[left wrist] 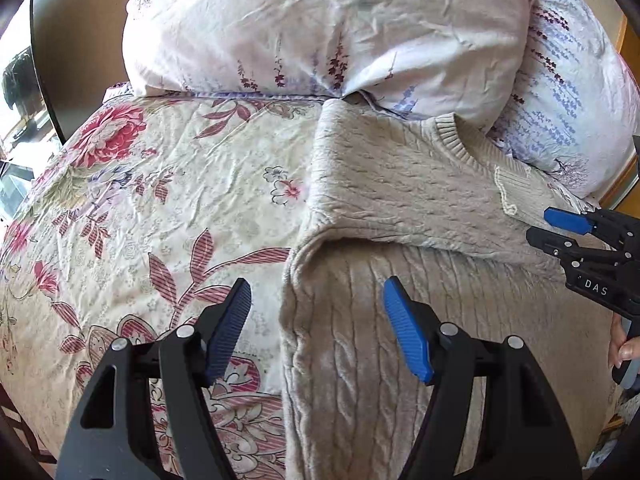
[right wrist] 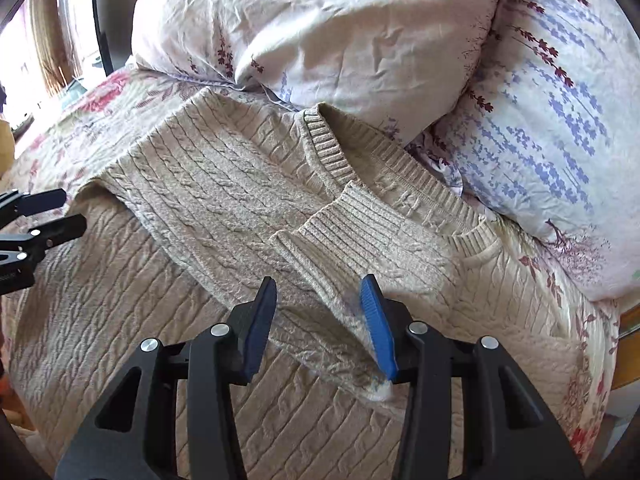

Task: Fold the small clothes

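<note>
On the bed, seen from the left wrist, a beige cable-knit sweater (left wrist: pixel 380 340) lies flat over the flowered bedspread (left wrist: pixel 160 184), with its left sleeve (left wrist: pixel 400 196) folded across the chest toward the collar. The left tool (left wrist: pixel 316 328) hovers over the sweater's left edge, one blue pad above the bedspread and the other above the knit; its pads stand well apart and nothing is between them. At the right edge of this view the right tool (left wrist: pixel 560 228) reaches in over the folded sleeve, with a hand (left wrist: pixel 624 348) showing below it. Two flowered pillows (left wrist: pixel 328 28) lie against the sweater's collar end

Over the sweater's chest, in the right wrist view, the right tool (right wrist: pixel 318 328) straddles the other sleeve (right wrist: pixel 360 248), whose ribbed cuff points toward the collar (right wrist: pixel 324 148). Its pads stand partly apart; the right pad lies against the knit at the sleeve's edge, the left pad off it, so nothing is clamped. The left tool (right wrist: pixel 60 212) shows at the left edge, pads apart, above the sweater's side
</note>
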